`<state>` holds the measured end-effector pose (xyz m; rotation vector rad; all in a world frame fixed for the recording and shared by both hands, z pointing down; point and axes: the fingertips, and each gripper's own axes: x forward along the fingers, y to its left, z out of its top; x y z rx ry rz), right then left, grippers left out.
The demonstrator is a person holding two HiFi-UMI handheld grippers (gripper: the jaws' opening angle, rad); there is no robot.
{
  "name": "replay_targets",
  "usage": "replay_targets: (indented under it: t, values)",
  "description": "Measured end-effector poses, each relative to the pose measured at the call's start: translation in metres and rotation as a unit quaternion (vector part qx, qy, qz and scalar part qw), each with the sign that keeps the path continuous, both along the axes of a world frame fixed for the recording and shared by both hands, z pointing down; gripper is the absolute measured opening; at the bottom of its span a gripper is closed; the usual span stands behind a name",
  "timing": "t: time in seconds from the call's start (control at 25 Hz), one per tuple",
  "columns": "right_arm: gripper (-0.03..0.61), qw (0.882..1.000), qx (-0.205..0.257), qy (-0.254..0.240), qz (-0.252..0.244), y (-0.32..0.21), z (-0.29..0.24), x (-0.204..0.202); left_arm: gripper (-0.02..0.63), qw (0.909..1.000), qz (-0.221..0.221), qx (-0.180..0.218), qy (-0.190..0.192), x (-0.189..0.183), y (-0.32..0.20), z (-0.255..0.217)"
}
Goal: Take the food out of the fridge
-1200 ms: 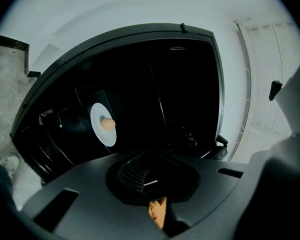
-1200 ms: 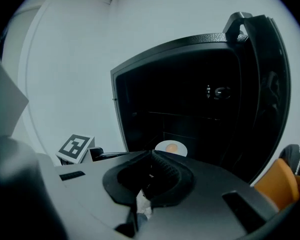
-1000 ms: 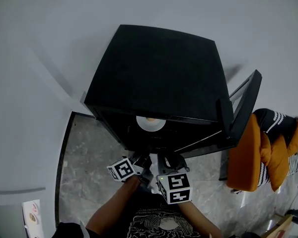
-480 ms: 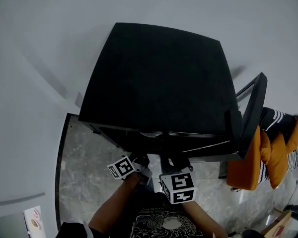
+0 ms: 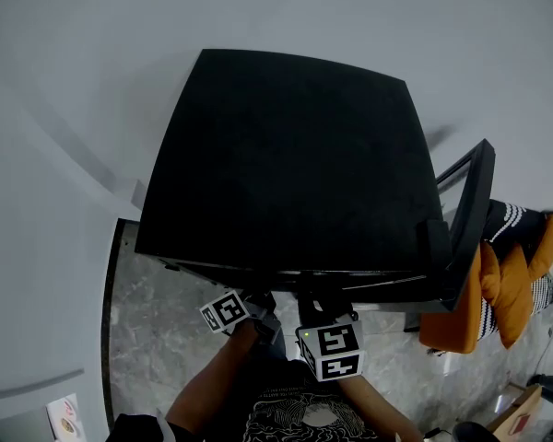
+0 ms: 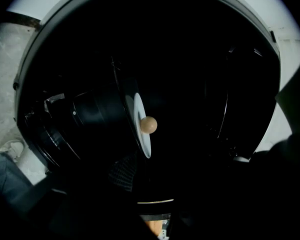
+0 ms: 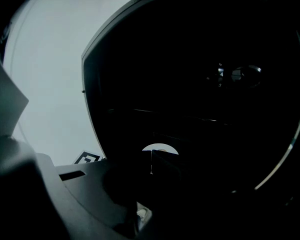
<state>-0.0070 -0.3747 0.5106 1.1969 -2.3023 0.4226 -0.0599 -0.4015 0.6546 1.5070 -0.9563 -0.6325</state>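
The black fridge [image 5: 286,155] fills the head view from above, its door [image 5: 470,205] swung open at the right. Inside, the left gripper view shows a white plate [image 6: 143,129] with a small round beige piece of food [image 6: 148,124] on it. My left gripper [image 5: 256,302] reaches into the dark opening just short of the plate. Its jaws are opening and nothing shows between them. My right gripper [image 5: 319,308] is beside it at the fridge front. Its jaws are lost in the dark, with a sliver of the plate [image 7: 160,147] beyond them.
Orange cloth and a striped garment [image 5: 498,284] hang close to the open door at the right. Grey marble floor [image 5: 157,339] lies left of the fridge, against a pale wall. A cardboard box [image 5: 521,411] is at the lower right.
The fridge top now hides the plate and food that the head view showed a second ago. Both grippers sit a little lower and deeper under the fridge's front edge.
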Motion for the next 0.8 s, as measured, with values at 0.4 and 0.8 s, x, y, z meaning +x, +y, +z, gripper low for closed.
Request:
replay_targets:
  t: [0.4, 0.8]
  values:
    - [0.021, 1.000, -0.007, 0.005, 0.003, -0.013, 0.008, 0.001, 0.124, 0.9996, -0.006, -0.015, 0.022, -0.001, -0.018, 0.006]
    - [0.021, 1.000, -0.013, 0.007, 0.014, -0.017, 0.011, 0.006, 0.028, 0.9946, -0.007, -0.081, 0.064, 0.004, -0.019, 0.024]
